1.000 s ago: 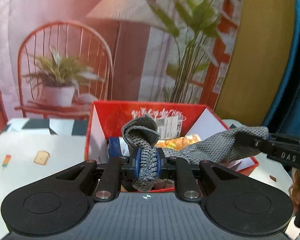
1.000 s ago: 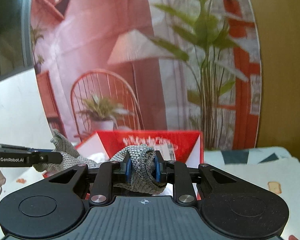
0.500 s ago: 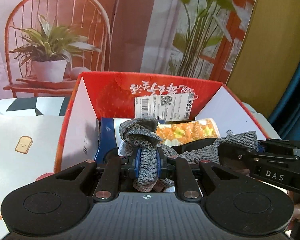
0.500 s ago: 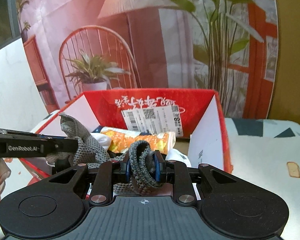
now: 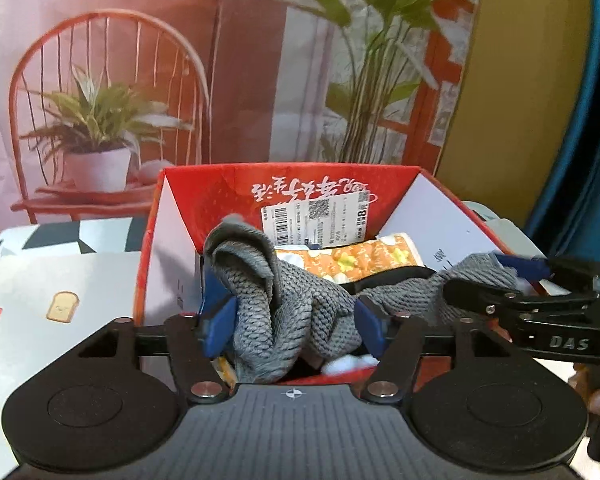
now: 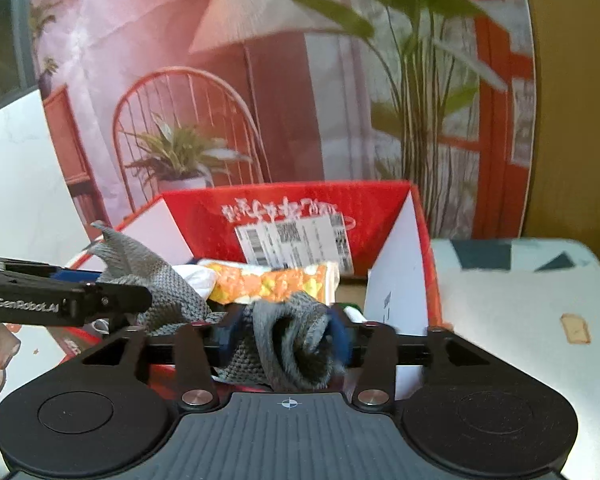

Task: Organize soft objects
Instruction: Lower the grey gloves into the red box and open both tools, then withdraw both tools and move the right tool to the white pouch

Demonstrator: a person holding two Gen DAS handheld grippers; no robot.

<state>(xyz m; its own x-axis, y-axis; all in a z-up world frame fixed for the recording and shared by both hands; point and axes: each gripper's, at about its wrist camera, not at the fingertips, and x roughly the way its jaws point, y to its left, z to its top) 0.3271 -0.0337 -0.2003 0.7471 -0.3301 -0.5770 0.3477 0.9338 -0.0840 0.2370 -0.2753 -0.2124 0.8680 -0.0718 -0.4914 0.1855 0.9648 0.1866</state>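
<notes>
A grey knitted cloth (image 5: 288, 308) stretches across the open red cardboard box (image 5: 220, 196) and sags into it. The jaws of my left gripper (image 5: 292, 320) are opening. One bunched end of the cloth lies loose between its blue pads (image 5: 216, 320). In the right wrist view the jaws of my right gripper (image 6: 284, 334) are opening too, and the other end of the cloth (image 6: 300, 344) is slack between them. Each gripper also shows side-on in the other's view: the right gripper (image 5: 484, 276) and the left gripper (image 6: 112, 284).
Inside the red box (image 6: 380, 196) lie an orange and yellow patterned packet (image 5: 360, 260) and something white and soft (image 6: 196, 278). The box stands on a table under a white printed cover (image 5: 60, 280). Behind it hangs a backdrop picturing a chair and plants (image 5: 100, 120).
Both grippers were clamped tight on the cloth's ends and now stand spread apart. Both have sunk towards the box, and the cloth has slackened and dropped into it.
</notes>
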